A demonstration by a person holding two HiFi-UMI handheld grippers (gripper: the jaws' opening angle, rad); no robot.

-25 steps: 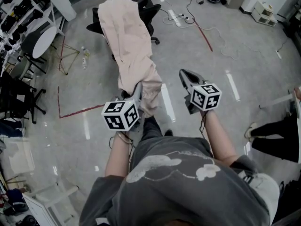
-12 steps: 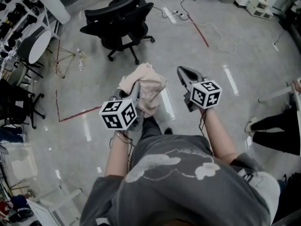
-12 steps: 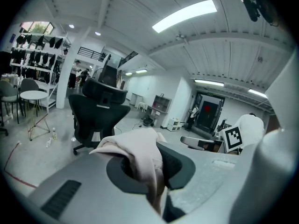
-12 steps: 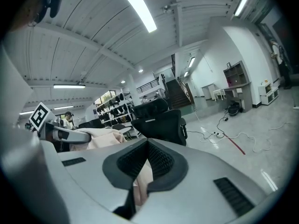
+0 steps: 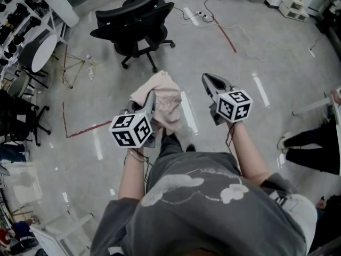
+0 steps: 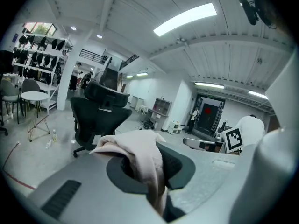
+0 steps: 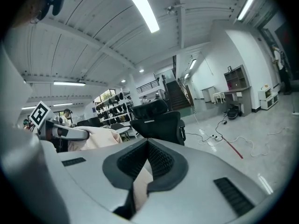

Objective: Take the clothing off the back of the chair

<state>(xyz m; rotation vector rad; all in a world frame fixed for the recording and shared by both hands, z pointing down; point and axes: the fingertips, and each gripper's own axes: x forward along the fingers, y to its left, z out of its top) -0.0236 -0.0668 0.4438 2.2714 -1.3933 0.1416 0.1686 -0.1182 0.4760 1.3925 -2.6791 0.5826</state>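
- Grey shiny floor (image 5: 277, 63) is stretching round me, with the black office chair (image 5: 139, 23) standing bare, well apart ahead.
- Pink clothing (image 5: 166, 97) is hanging bunched from my left gripper (image 5: 151, 103), jaws clamping on a fold.
- My right gripper (image 5: 209, 81) is idling just beside it, jaws together, seemingly holding nothing.
- I'm judging the clothing light, soft and floppy. Gripping a thick gathered fold is looking safest, thin edges likely slipping out.

- No word, number or brand name can be read in any view.
- Black-and-white square coded patterns, without letters or digits, are carried by the white marker cube (image 5: 131, 130) of the left gripper (image 5: 151, 97) and the white marker cube (image 5: 234, 105) of the right gripper (image 5: 208, 78).
- A red patch (image 6: 209, 109) is seen on a dark far doorway (image 6: 202, 121); it is too small to be read.
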